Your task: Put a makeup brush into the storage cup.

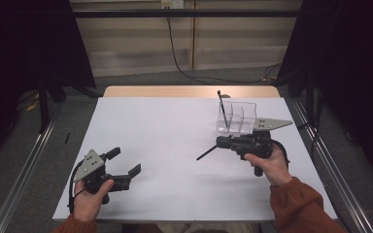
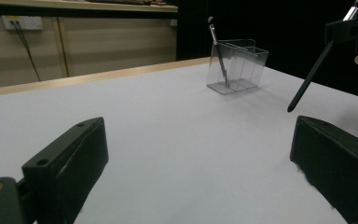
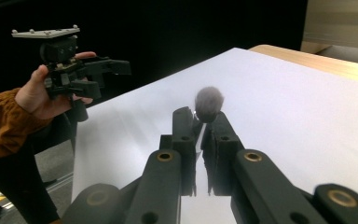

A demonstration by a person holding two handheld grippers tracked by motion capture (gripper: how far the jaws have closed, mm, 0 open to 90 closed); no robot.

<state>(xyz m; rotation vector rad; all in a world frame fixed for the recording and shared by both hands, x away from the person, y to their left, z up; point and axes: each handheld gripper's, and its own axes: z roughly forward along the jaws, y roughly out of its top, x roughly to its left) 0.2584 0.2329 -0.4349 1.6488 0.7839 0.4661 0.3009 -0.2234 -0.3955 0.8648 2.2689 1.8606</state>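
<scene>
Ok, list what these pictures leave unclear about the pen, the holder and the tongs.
- Pen in the right tongs: in the right gripper view its end is a blur; the jaws hide the shaft.
- Second pen in the holder: high view, too small to tell its kind.
- Left tongs: the left gripper view's bottom edge cuts the open jaws.

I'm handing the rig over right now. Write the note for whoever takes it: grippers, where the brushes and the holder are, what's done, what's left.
Right gripper: shut on a thin black brush, held above the table, handle pointing left and down.
Left gripper: open, nothing between its jaws, near the front left of the table.
Clear holder: stands at the back right, just behind the right gripper; one brush already leans in its left compartment.
Done: one brush in the holder, second one picked up.
Left: probably to drop the held brush into the holder.
</scene>
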